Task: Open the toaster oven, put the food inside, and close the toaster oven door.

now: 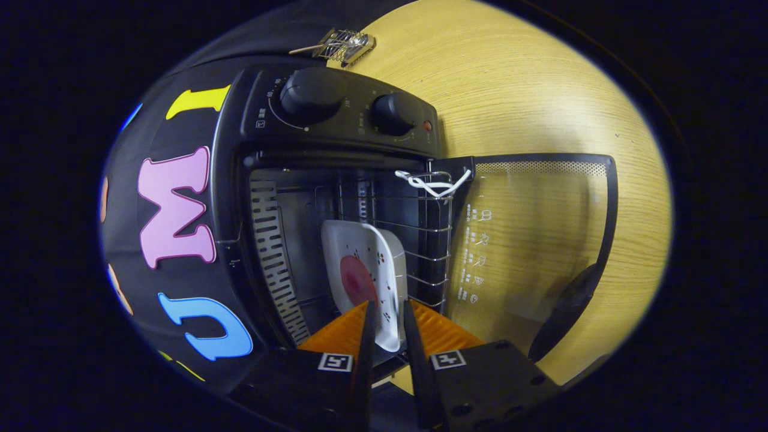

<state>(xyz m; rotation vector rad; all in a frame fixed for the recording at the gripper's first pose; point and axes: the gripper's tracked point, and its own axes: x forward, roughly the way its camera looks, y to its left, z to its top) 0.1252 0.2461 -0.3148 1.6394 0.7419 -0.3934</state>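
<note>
While the toaster oven [336,198] stands with its glass door [534,240] swung fully open over the wooden table [540,90], the gripper [387,321] reaches into the cavity, its two fingers set close on either side of the near rim of a white plate [363,264]. Whether both fingers actually press the rim I cannot tell, since they hide the plate's near edge. The door carries a column of small white cooking symbols, and there is pale lettering around the two round knobs [312,93], all too small to read. On the plate lies a flat reddish round of food [358,281], with small dark specks dotted over the plate around it; what the food is I cannot make out. The plate rests on a wire rack [429,240], a white cord [432,183] tied to the rack's front bar. A slotted metal panel lines one cavity wall. Beyond the oven, a small wire-frame object [345,45] sits on the table.
</note>
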